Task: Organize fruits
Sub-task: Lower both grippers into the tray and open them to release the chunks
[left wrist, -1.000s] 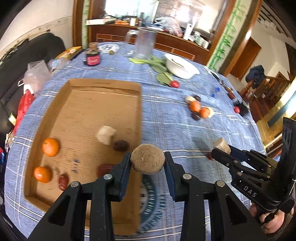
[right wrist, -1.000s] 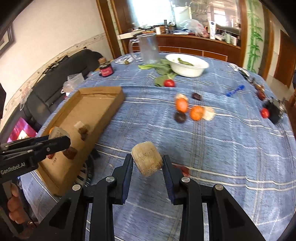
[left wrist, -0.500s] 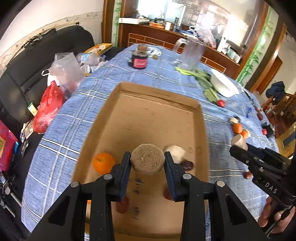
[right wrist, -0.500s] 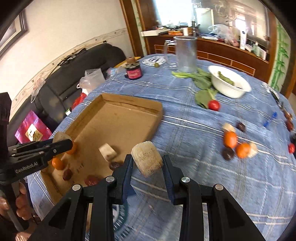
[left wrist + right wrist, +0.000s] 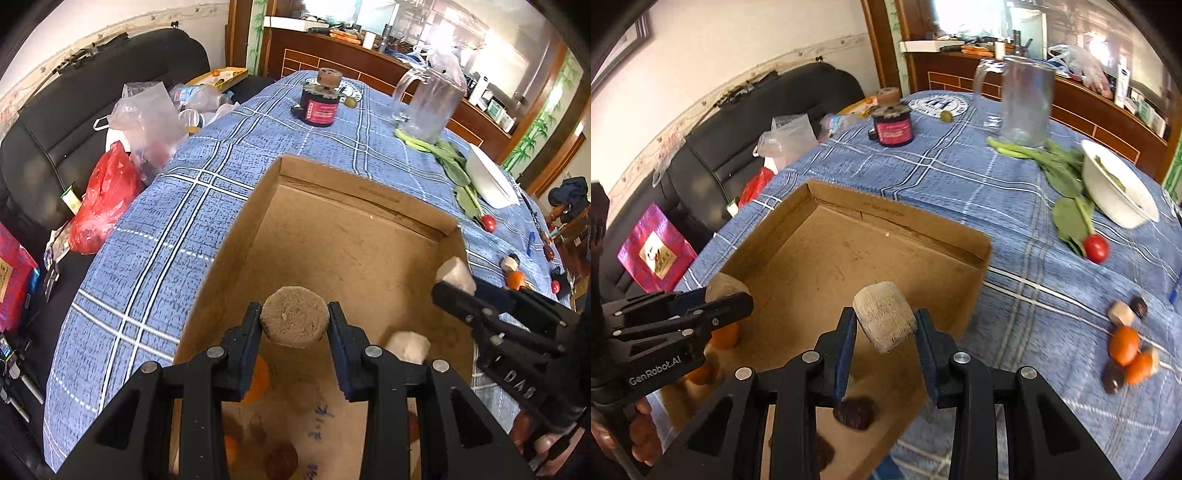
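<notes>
My left gripper (image 5: 294, 325) is shut on a round brown fruit (image 5: 294, 320) and holds it above the near part of the cardboard tray (image 5: 236, 229). My right gripper (image 5: 885, 325) is shut on a pale cut fruit chunk (image 5: 884, 320), above the tray's near right part (image 5: 979, 280). In the tray lie oranges (image 5: 256, 382), a pale chunk (image 5: 408, 346) and dark dates (image 5: 855, 408). More oranges (image 5: 1123, 345), dates and pale pieces lie on the blue cloth at the right.
A glass mug (image 5: 1027, 99), a dark jar (image 5: 892, 125), leafy greens with a red radish (image 5: 1096, 248) and a white bowl (image 5: 1115, 192) stand at the table's far side. A black sofa with plastic bags (image 5: 110, 192) is to the left.
Both grippers have moved left and forward over the tray with their fruit still held. The tray now fills the middle of both views.
</notes>
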{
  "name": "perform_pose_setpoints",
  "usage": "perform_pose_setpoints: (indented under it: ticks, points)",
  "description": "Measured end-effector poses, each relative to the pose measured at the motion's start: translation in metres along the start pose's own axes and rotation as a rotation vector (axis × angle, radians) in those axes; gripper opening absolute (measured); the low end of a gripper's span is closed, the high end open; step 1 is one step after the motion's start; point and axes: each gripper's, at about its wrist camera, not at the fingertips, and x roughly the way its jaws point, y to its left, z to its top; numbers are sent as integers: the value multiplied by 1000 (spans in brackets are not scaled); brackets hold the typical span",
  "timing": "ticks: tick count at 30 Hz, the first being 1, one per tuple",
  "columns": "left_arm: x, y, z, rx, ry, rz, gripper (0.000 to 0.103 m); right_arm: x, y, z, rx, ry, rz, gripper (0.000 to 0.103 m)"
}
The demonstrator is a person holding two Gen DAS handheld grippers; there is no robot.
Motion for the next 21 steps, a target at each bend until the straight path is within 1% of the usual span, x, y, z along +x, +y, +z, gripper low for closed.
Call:
perform_pose_setpoints:
  ticks: [5,10,17,21]
  points:
    - [14,0,7,4,12,17,34,19,10,3,-62,22,-18,35]
    - [25,0,10,3,27,26,34,28,11,3,-91,30,-26,35]
    - [37,-1,9,12,51,42,34,35,5,0,-75,46,-16,35]
    - [37,-2,8,18,43,51,34,35,6,-1,-81,47,-27,36]
